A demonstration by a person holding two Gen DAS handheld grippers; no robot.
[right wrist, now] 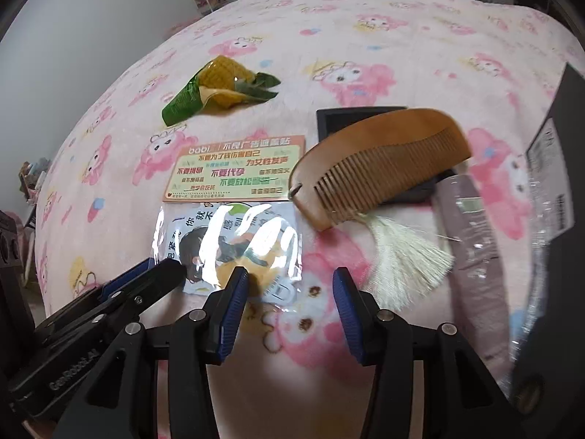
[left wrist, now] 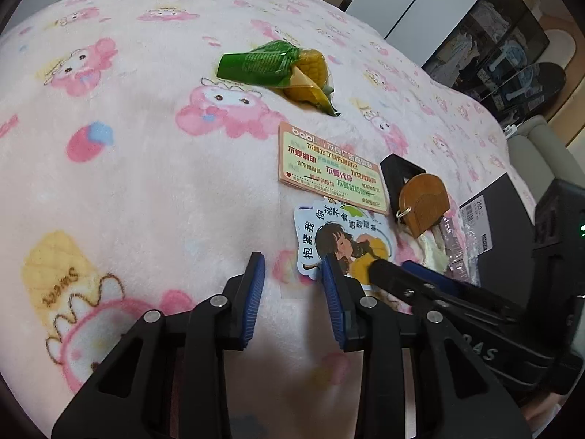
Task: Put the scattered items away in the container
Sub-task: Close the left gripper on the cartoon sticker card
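One pink cartoon-print blanket (left wrist: 146, 190) covers the whole surface; cabinets and a white wall stand beyond its far edge. Black box (right wrist: 563, 168) at the right edge is cut off, its inside hidden. Toy corn (right wrist: 219, 87) lies farthest, then the text card (right wrist: 234, 168), then a sleeved sticker (right wrist: 234, 245) under glare. Wooden comb (right wrist: 380, 161) with tassel overlaps a black frame (right wrist: 351, 117). Left gripper (left wrist: 292, 300) and right gripper (right wrist: 289, 311) both gape over the blanket, holding nothing, the left's tips at the sticker's near edge.
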